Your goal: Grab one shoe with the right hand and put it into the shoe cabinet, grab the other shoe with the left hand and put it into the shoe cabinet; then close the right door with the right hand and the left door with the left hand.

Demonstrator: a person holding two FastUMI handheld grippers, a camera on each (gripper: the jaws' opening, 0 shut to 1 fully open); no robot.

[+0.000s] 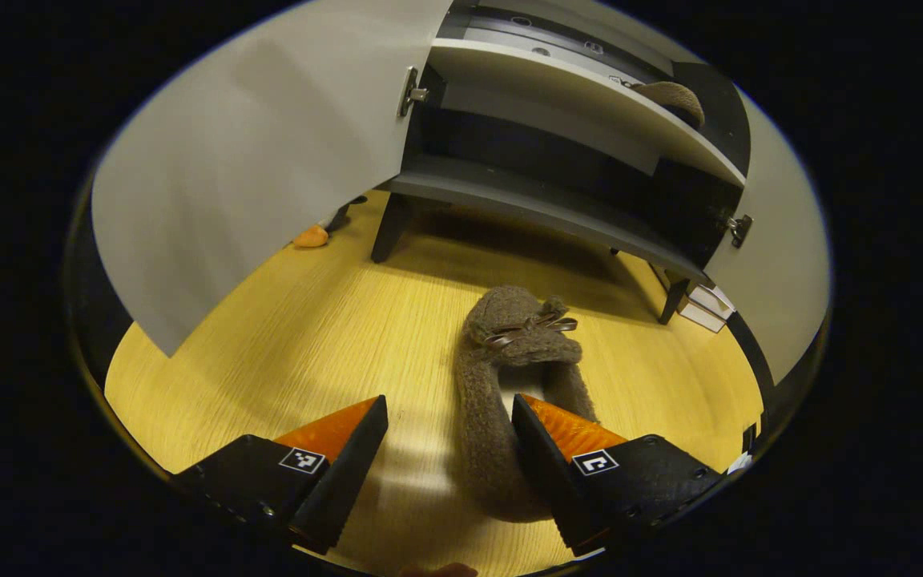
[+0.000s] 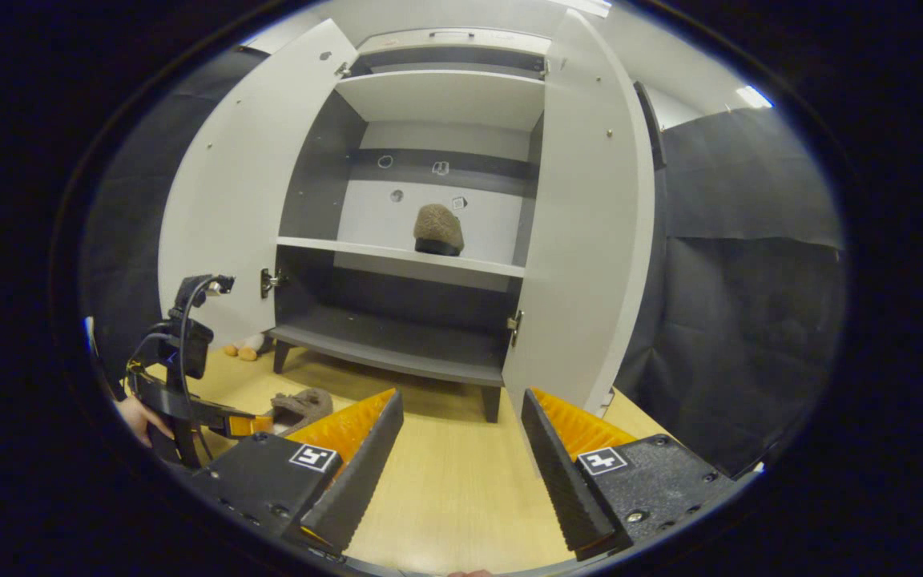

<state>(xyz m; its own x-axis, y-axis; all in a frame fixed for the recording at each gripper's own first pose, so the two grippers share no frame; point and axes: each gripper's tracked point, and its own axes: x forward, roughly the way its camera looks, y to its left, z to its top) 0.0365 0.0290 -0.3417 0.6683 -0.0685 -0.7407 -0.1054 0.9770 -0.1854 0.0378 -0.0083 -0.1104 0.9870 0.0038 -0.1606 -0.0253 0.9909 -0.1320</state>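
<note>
Our left gripper is spread over the second shoe, which lies on the floor before the cabinet. Its long axis runs straight ahead, bow end toward the cabinet, heel wall between our fingers. The right gripper, spread and empty, hangs farther off. The first shoe sits on the middle shelf.

Shoe on cabinet shelf — doors open

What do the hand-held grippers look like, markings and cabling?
Each hand-held gripper, left and right, has a textured black body, two wedge-shaped fingers with ridged inner faces, and a small square black-and-white tag on each finger base. In the right gripper view, black cables loop over the left one.
</note>
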